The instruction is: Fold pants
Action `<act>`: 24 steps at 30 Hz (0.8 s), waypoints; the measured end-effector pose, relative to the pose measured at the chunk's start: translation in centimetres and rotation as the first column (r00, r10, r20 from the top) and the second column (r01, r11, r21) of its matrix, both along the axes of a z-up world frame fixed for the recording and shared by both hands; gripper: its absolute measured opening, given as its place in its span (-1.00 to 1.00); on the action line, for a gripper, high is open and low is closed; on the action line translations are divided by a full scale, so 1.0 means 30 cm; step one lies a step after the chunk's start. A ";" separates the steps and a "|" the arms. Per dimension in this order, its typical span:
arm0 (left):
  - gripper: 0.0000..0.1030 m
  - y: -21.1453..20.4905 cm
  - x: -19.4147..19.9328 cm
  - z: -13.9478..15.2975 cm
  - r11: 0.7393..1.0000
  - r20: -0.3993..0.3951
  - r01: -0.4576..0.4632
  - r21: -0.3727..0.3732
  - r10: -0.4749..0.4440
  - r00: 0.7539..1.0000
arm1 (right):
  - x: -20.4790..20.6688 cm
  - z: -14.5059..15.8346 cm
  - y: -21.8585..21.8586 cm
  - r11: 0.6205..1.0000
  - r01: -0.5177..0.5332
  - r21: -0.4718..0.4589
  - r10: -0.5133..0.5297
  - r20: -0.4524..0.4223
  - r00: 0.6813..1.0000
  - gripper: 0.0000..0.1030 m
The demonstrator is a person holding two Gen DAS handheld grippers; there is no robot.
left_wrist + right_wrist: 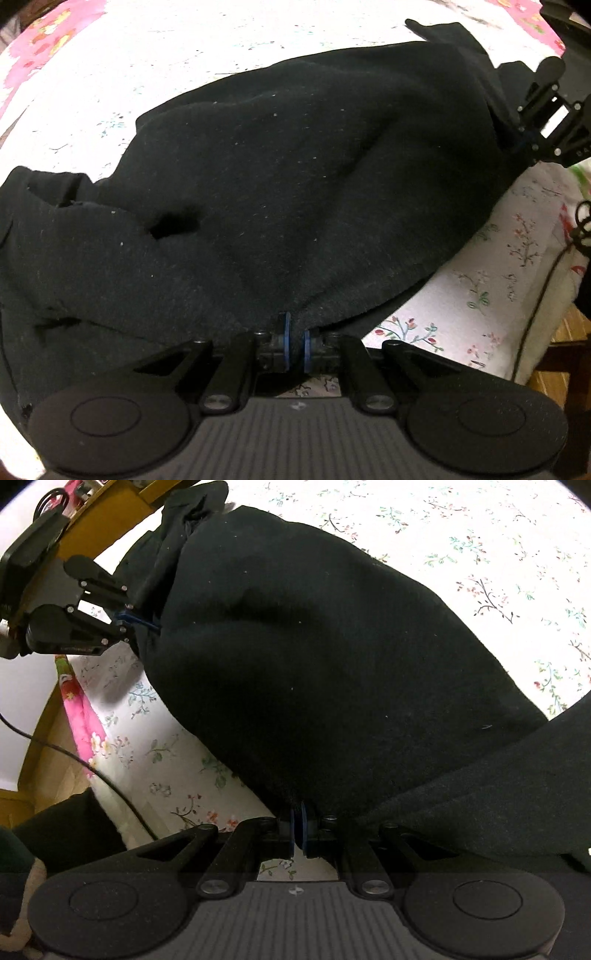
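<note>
Left wrist view: black pants [277,177] are draped over the floral sheet [480,280], one edge being pinched at two spots by the left gripper [294,341] and right gripper [298,825], so a fold can be carried across evenly.

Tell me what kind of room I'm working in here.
Probably a bedroom: the black pants lie on a floral bedsheet over what looks like a mattress, with a wooden bed frame at its edge.
</note>
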State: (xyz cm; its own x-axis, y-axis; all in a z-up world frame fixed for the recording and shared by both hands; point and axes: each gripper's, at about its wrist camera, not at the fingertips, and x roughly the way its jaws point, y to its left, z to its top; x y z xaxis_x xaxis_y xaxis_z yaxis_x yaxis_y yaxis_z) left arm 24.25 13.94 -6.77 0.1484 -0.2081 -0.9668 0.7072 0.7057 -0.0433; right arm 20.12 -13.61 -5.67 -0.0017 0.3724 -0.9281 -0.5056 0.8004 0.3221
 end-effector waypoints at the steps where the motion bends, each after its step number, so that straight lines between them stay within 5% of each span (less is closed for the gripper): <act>1: -0.67 0.002 -0.011 -0.005 1.000 0.012 0.003 0.004 -0.003 1.000 | 0.001 -0.007 -0.005 1.000 0.008 0.004 -0.008 -0.001 1.000 -1.00; 6: -0.61 -0.001 -0.078 -0.027 1.000 0.099 -0.021 0.018 0.019 0.995 | -0.017 -0.001 -0.054 0.998 0.034 0.051 -0.035 0.020 0.999 -1.00; 14: -0.54 -0.010 -0.165 0.011 0.993 0.195 -0.119 0.016 0.114 0.974 | -0.108 0.072 -0.138 0.989 0.111 0.096 -0.121 0.099 0.988 -0.70; 16: -0.42 -0.031 -0.199 0.028 0.990 0.218 -0.144 0.003 0.140 0.966 | -0.136 0.086 -0.167 0.987 0.125 0.104 -0.136 0.113 0.984 -0.50; 24: -0.37 -0.069 -0.336 0.060 0.968 0.348 -0.248 -0.045 0.248 0.904 | -0.268 0.039 -0.267 0.963 0.250 0.099 -0.265 0.190 0.945 -0.40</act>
State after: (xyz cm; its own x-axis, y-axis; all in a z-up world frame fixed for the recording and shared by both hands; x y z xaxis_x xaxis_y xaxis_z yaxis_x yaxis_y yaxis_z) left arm 14.18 11.87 -4.97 0.5224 -0.1206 -0.8441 0.4793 0.8603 0.1738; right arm 12.08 -21.63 -4.50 0.2859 0.4022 -0.8698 -0.3455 0.8899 0.2979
